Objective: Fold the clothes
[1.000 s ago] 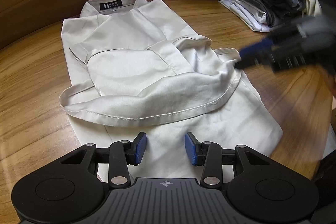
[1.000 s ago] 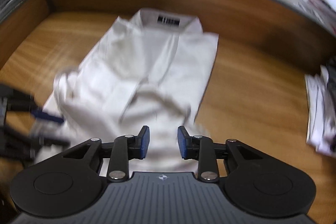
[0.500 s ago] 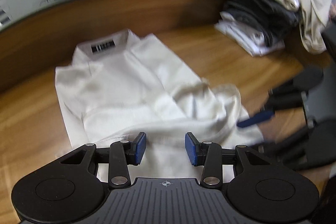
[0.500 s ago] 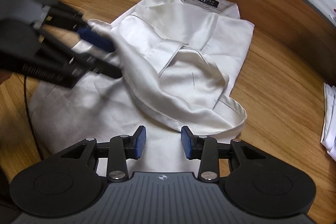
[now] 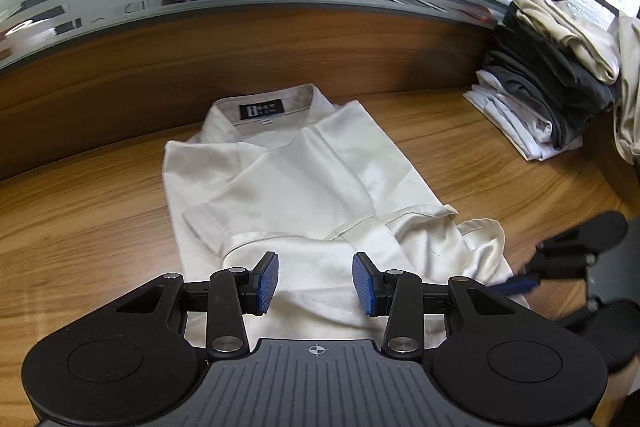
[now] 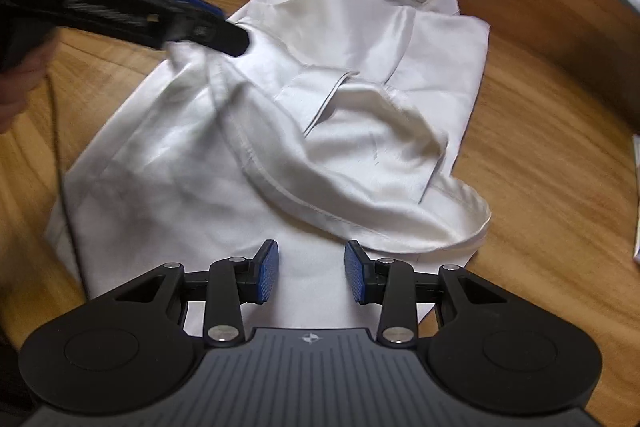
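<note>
White shirt (image 5: 304, 187) lies on the wooden table (image 5: 80, 211), collar (image 5: 260, 111) at the far end with a dark label (image 5: 262, 109) showing, body running toward the near edge. Its near hem is cut off from both wrist views by the gripper bodies. Both sleeves are folded across the middle; a loose loop of hemmed fabric (image 6: 360, 219) bulges up on the right side.

Left gripper (image 5: 314, 285): blue pads apart, nothing pinched between them in its own view, shirt fabric lying below the gap. From the right wrist view its fingers cross the upper left, motion-blurred, tips at a bunched ridge of cloth; contact there is hard to make out. A hand (image 6: 16, 83) is partly visible at the left edge.

Right gripper (image 6: 312, 277): pads apart, released, hovering over the near shirt panel. In the left wrist view it shows only partly at the right edge.

Far right: a stack of folded clothes (image 5: 548, 83), partly cut off. No containers in view.
</note>
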A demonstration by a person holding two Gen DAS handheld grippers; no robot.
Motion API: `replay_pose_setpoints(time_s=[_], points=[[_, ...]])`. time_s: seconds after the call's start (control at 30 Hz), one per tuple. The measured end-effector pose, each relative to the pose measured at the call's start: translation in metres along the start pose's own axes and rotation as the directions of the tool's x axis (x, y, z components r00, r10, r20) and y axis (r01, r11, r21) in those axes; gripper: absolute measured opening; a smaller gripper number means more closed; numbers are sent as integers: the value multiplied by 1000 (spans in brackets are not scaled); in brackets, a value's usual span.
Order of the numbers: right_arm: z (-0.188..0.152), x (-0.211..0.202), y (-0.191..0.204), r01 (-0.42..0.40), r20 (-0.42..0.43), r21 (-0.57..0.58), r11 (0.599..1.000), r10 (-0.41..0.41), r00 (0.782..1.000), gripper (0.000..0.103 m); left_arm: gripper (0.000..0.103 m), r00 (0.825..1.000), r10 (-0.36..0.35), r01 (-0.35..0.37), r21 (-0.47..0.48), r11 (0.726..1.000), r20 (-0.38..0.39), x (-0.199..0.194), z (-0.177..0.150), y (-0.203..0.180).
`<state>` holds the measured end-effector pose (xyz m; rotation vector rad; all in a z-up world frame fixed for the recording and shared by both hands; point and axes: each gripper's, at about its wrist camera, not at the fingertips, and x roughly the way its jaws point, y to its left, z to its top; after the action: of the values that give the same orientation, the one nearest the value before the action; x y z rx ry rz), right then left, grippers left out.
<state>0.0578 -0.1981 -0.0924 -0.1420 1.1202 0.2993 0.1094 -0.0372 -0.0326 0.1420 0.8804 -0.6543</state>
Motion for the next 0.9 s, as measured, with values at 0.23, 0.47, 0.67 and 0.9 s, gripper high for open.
replay_pose_setpoints(time_s=[0.23, 0.47, 0.67, 0.9], points=[[21, 1, -11, 135, 65, -66, 989, -131, 989, 41, 44, 1000, 17, -17, -16, 1000, -16, -25, -22, 1], [46, 3, -40, 217, 97, -80, 973, -209, 973, 41, 44, 998, 19, -19, -4, 1000, -62, -34, -45, -6], [55, 17, -56, 227, 58, -203, 952, -220, 974, 41, 45, 994, -12, 9, -27, 1000, -111, -25, -58, -10], [68, 21, -71, 276, 89, -279, 920, -262, 961, 41, 45, 980, -27, 27, -4, 1000, -199, -5, -80, -21]])
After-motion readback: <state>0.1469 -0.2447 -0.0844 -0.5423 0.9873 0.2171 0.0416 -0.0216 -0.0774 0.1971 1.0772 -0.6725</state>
